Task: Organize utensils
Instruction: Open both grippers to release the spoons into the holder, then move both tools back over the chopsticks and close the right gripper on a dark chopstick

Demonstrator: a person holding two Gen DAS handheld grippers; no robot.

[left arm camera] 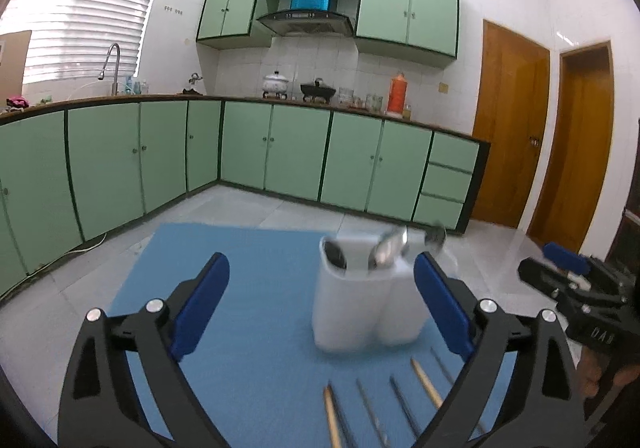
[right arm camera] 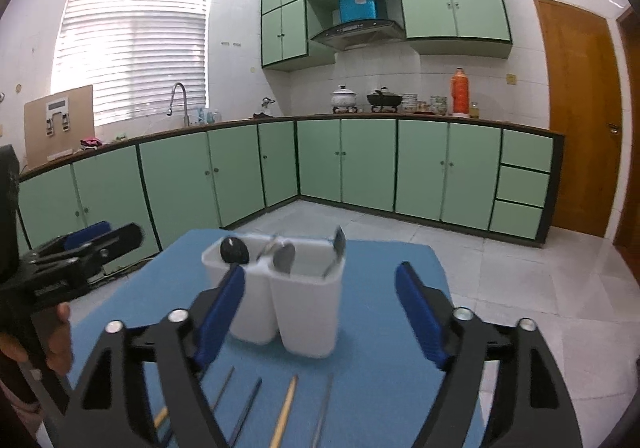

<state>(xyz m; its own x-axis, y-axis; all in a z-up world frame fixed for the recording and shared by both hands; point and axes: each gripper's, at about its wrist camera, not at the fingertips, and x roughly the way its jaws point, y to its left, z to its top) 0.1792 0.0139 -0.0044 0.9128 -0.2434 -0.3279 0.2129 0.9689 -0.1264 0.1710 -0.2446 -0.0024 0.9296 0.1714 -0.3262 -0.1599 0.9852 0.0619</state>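
Centrally on the blue mat [right arm camera: 380, 368] stands the white utensil holder [right arm camera: 288, 300], spoons already upright in its compartments, with loose chopsticks [right arm camera: 285, 408] lying just before it, evidently awaiting sorting. Left gripper [left arm camera: 320, 308] and right gripper [right arm camera: 320, 316] both hover wide open, gripping nothing.

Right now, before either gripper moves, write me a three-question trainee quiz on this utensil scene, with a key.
1. True or false: the left gripper and the right gripper are both open and hold nothing.
2. Multiple choice: the chopsticks lie (A) inside the white utensil holder, (B) flat on the blue mat in front of the holder, (C) on the kitchen counter.
3. Fill in: the spoons stand in the holder with their bowls pointing ____.

Key: 1 true. 2 B. 3 up.
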